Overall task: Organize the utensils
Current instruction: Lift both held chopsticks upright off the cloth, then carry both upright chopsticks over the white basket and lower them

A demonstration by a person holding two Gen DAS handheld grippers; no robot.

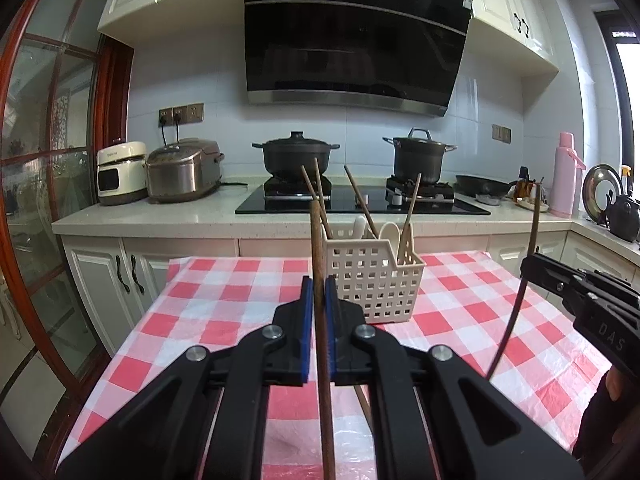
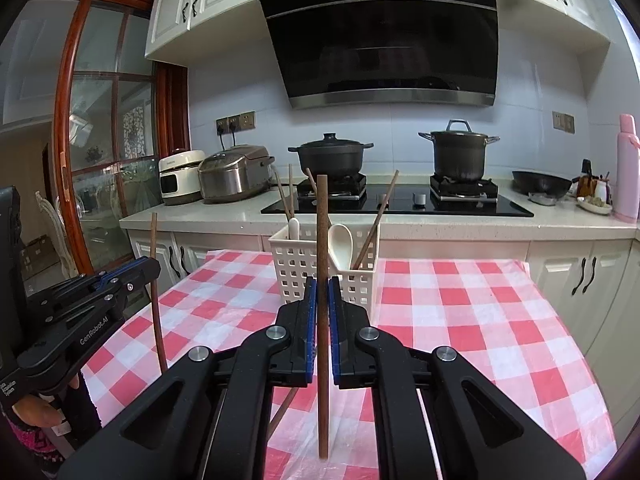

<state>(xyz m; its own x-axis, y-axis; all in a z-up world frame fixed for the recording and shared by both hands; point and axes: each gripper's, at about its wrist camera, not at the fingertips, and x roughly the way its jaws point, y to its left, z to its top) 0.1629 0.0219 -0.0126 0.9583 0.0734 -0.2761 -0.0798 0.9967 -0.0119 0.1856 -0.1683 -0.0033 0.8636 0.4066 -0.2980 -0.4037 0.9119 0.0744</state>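
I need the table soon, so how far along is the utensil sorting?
Partly done. The white basket already holds several chopsticks and a white spoon. In hand: the left gripper and the right gripper are each shut on one upright brown chopstick. Left: both of these must go into the basket, and at least one more chopstick lies on the checked cloth.

You see matt brown wooden chopsticks (image 1: 318,248), a perforated cream plastic basket (image 1: 370,280) at twelve o'clock, a glossy, crinkled plastic checked cloth (image 1: 224,300), matt black plastic gripper (image 2: 322,286) arms with ribbed blue pads, and a speckled stone-look counter (image 1: 160,216).
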